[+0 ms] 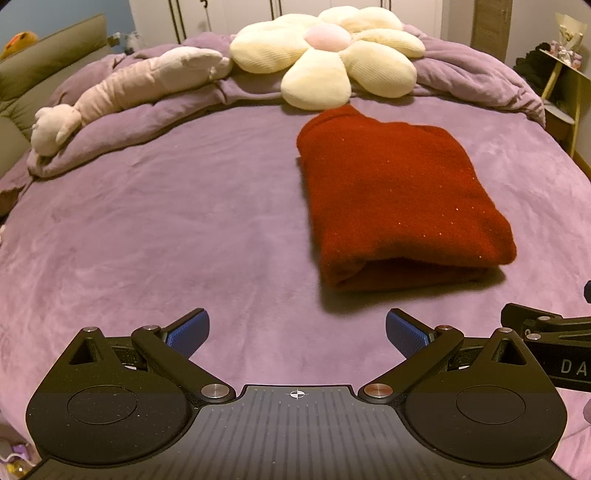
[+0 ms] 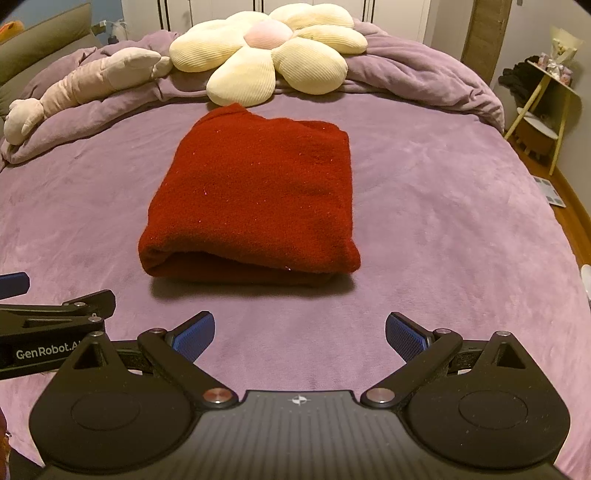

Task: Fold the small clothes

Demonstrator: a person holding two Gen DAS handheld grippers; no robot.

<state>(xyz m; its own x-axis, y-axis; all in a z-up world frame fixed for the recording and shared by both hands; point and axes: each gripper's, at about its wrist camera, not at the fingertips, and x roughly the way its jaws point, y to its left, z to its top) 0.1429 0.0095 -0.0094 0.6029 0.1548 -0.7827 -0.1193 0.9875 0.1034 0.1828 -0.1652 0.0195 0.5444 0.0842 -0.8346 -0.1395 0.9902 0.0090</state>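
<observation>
My left claw (image 1: 297,334) and right claw (image 2: 300,336) both hover with their ribbed blue pads (image 1: 188,332) spread wide apart, gripping nothing, just above the velvety purple bed (image 2: 443,221). The red sweater (image 2: 255,195), a fuzzy knit flecked with tiny sparkles, lies folded into a thick, rounded rectangle straight ahead of my right claw and ahead and to the right of my left one, touching neither. Beyond it rest a ribbed cream flower pillow (image 1: 325,55) and a long pale plush toy (image 1: 125,92) on the bunched purple duvet (image 2: 424,77).

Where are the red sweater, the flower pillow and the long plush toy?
red sweater (image 2: 255,192), right wrist view, middle of its folded top.
flower pillow (image 2: 267,29), right wrist view, pink centre.
long plush toy (image 1: 122,86), left wrist view, its body.
</observation>
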